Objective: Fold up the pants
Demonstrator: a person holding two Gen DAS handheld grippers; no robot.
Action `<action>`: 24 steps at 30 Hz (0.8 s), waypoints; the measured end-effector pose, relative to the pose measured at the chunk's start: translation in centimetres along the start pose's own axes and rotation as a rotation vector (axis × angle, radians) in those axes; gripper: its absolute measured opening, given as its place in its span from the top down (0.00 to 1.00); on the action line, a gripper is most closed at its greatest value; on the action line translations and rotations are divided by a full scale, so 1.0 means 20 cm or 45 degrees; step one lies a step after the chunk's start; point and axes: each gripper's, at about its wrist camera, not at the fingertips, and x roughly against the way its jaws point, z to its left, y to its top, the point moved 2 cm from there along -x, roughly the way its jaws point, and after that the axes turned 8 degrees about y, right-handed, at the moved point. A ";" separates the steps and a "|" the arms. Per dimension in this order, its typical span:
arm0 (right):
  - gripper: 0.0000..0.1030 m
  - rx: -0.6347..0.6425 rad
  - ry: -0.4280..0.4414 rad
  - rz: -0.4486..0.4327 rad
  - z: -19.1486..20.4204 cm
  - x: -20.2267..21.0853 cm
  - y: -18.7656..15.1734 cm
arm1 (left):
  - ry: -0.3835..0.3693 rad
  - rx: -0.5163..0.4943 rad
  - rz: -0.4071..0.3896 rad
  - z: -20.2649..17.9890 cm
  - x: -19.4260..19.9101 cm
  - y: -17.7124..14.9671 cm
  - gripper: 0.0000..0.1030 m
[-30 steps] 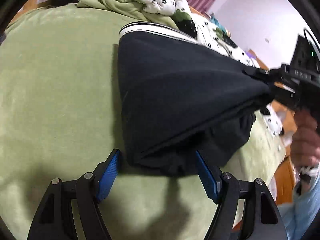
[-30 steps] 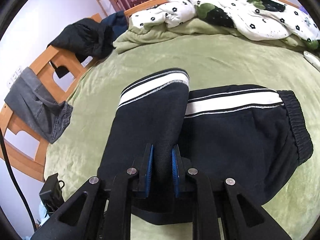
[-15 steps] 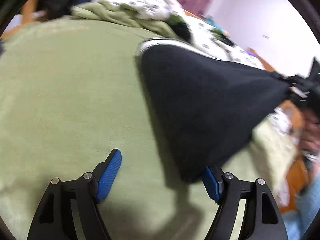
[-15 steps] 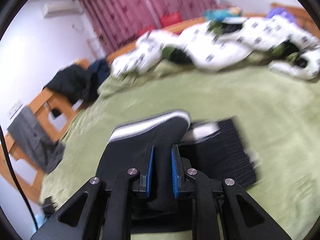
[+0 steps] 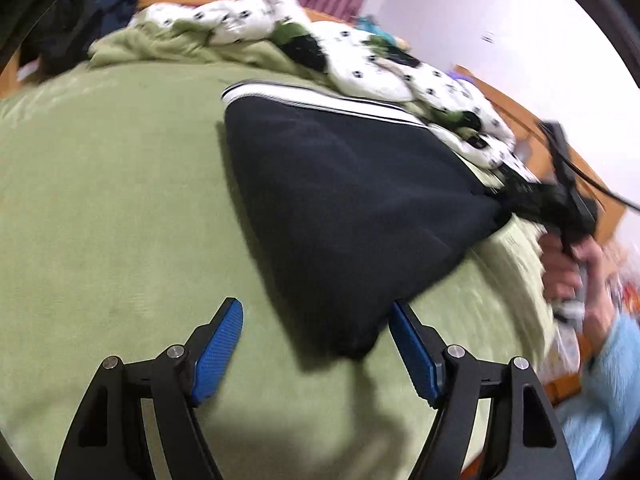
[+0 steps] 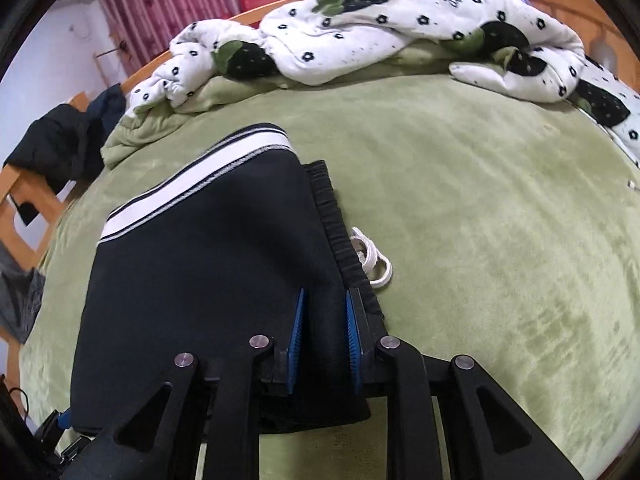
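On a bed spread with a green plush blanket [image 6: 480, 208] we find the black pants [image 6: 208, 280], folded over on themselves so that the white side stripe [image 6: 200, 184] runs along the far edge of the top layer. Beyond them, a white quilt with small black flowers [image 6: 360, 28] lies crumpled against the wooden bed frame [image 5: 576, 160], with a bunched fold of green blanket below it. Dark red curtains [image 6: 192, 4] hang behind the bed, the walls are white, and dark clothes [image 6: 64, 144] are draped over a wooden rail at the left of the right wrist view.

In that view the elastic waistband [image 6: 340, 232] shows at the right edge of the pants, and a white drawstring [image 6: 372, 260] lies on the blanket just beside it. The right gripper [image 6: 324, 320] has a fold of the black cloth between its 2 blue pads, near the waistband; its jaws are opening, yet the pads still appear to press the cloth.

From the left wrist view, the pants rise as a dark tent toward the right gripper, held by a hand [image 5: 572, 264] in a light blue sleeve [image 5: 608, 380]. The left gripper [image 5: 316, 340] stands wide open and holds nothing: the low corner of the pants hangs between its pads, close to the right pad, though we cannot tell if it touches.
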 end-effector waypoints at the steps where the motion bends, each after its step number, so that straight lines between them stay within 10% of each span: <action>1: 0.79 0.023 -0.016 -0.013 0.02 0.00 -0.01 | 0.027 0.026 0.012 0.00 -0.04 0.00 0.30; 5: 0.81 0.002 0.024 -0.013 0.02 0.02 -0.01 | 0.103 -0.006 -0.077 0.00 -0.04 0.00 0.68; 8: 0.82 0.036 0.071 0.004 0.06 0.05 -0.03 | 0.335 -0.136 -0.266 -0.01 0.12 -0.04 0.69; 12: 0.81 0.167 -0.018 0.070 0.15 -0.01 -0.11 | 0.212 -0.046 -0.091 0.11 0.10 -0.06 0.69; 17: 0.80 0.170 -0.005 0.029 0.13 0.06 -0.08 | 0.055 -0.131 -0.062 0.07 0.22 -0.05 0.64; 19: 0.85 0.145 -0.020 -0.006 0.10 0.08 -0.07 | 0.023 -0.199 -0.086 0.02 0.25 -0.05 0.35; 21: 0.93 0.140 -0.038 -0.018 0.09 0.07 -0.06 | 0.065 -0.240 -0.083 -0.04 0.20 -0.05 0.28; 22: 0.93 0.133 -0.040 -0.010 0.08 0.06 -0.06 | 0.106 -0.258 -0.065 -0.07 0.16 -0.06 0.33; 24: 0.93 0.118 -0.037 0.015 0.07 0.04 -0.07 | 0.298 -0.291 -0.017 -0.08 0.02 -0.08 0.78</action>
